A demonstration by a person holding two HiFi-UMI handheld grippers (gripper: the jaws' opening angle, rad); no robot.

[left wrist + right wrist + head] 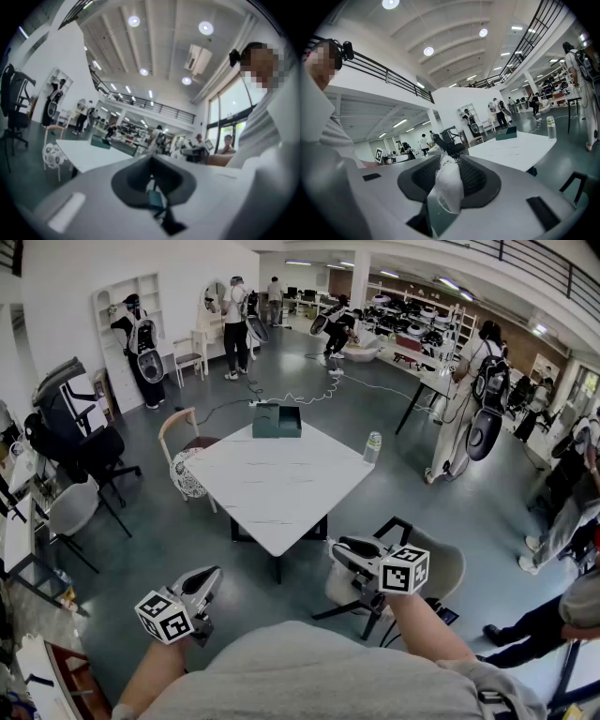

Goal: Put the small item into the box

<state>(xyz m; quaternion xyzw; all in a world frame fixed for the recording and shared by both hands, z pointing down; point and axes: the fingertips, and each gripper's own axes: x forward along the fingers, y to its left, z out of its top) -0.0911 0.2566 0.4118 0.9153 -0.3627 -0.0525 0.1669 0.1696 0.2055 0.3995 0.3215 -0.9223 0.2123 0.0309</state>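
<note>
A dark green box [277,420] stands open at the far edge of the white table [281,493]; the right gripper view shows that box [506,132] small and distant. My right gripper [337,547] hovers short of the table's near corner, shut on a small white frayed fabric item [449,185] that sticks up between its dark pads [476,180]. My left gripper [208,576] is held low at the left, well back from the table. Its jaws look closed together with nothing between them [151,161].
A clear bottle [372,447] stands at the table's right edge. A wooden chair [183,442] sits at its left side and a grey chair [441,568] beside my right gripper. Black office chairs [80,442] stand at the left. Several people move about the hall behind.
</note>
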